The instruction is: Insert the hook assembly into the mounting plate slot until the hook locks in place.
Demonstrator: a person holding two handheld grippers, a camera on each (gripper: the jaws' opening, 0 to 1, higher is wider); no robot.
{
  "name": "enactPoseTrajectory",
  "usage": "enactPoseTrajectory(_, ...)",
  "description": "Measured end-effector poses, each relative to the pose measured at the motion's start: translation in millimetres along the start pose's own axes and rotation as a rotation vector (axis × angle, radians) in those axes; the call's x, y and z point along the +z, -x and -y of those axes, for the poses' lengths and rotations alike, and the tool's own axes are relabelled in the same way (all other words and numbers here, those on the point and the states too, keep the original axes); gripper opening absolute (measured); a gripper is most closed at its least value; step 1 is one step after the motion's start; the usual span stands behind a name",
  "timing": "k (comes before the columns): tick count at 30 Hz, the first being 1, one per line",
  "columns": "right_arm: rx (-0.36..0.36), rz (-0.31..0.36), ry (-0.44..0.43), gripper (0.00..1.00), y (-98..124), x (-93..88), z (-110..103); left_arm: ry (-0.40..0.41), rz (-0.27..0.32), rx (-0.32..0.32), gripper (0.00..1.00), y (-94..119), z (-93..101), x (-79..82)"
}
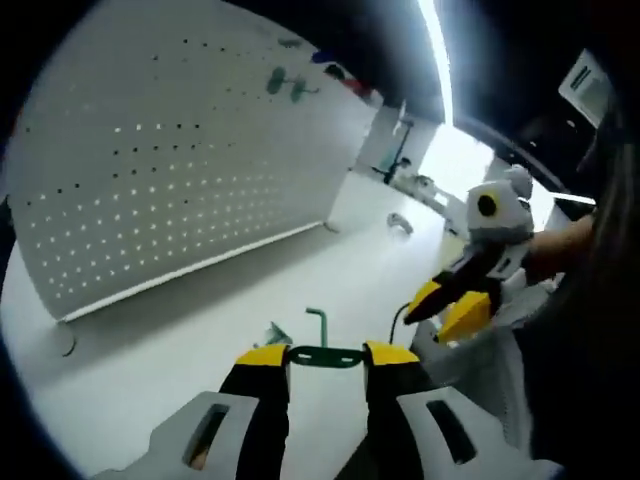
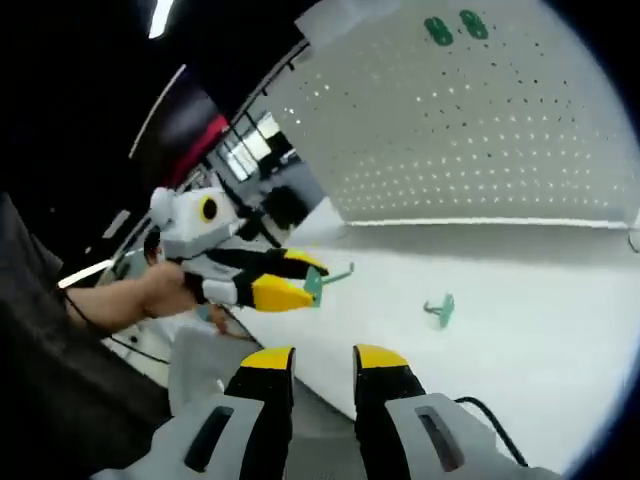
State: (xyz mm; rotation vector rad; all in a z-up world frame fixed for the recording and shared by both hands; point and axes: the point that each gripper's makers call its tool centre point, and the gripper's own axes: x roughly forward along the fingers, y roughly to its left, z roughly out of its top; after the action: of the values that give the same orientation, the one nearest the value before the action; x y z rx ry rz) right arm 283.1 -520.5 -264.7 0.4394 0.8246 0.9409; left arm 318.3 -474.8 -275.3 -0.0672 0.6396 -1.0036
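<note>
Largest first: white pegboard [image 1: 170, 150] standing upright at the far side of the white table [image 1: 150, 350], two green hooks [image 1: 290, 83] already hanging near its top edge, seen also in the right gripper view [image 2: 450, 28]. Next, left gripper [image 1: 326, 357] clamped on a green hook [image 1: 322, 352], base plate pinched crosswise between the yellow-tipped jaws, bent rod rising beyond them; same grip seen from the right gripper view [image 2: 312, 283]. Right gripper [image 2: 322, 362] parted and empty, well short of the board. Smallest: another green hook [image 2: 440, 308] lying loose on the table, near the first. Judged as the carry step, hook picked up, not yet at the board. Next move calls for bringing the held hook to the board, lining its plate up with the holes and pushing until locked
</note>
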Motion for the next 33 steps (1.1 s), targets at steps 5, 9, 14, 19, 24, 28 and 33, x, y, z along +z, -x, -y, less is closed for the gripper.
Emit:
enactPoseTrajectory(5,0.055,-0.014,-0.1,0.21,1.4,10.1,4.8,-0.01,0.014,-0.091,0.28,5.3,19.4,4.6)
enactPoseTrajectory(9,0.105,-0.098,0.006,0.2,2.4,8.3,-1.9,-0.054,0.007,-0.166,0.28,9.0,36.6,12.1)
enactPoseTrajectory(14,0.233,-0.129,-0.119,0.19,1.4,9.7,-21.4,-0.112,-0.015,-0.225,0.28,11.8,49.8,14.0)
enactPoseTrajectory(19,0.287,-0.138,-0.171,0.19,1.0,15.1,-25.7,-0.149,-0.003,-0.254,0.28,15.7,59.4,18.4)
enactPoseTrajectory(24,0.356,-0.155,-0.196,0.12,1.3,15.5,-35.4,-0.17,0.02,-0.294,0.28,20.8,71.1,27.7)
enactPoseTrajectory(28,0.405,-0.163,-0.241,0.05,1.5,14.8,-41.9,-0.192,0.012,-0.319,0.28,21.0,75.4,28.1)
enactPoseTrajectory(33,0.426,-0.183,-0.273,0.02,1.3,12.5,-46.2,-0.229,-0.01,-0.328,0.28,20.2,79.3,25.8)
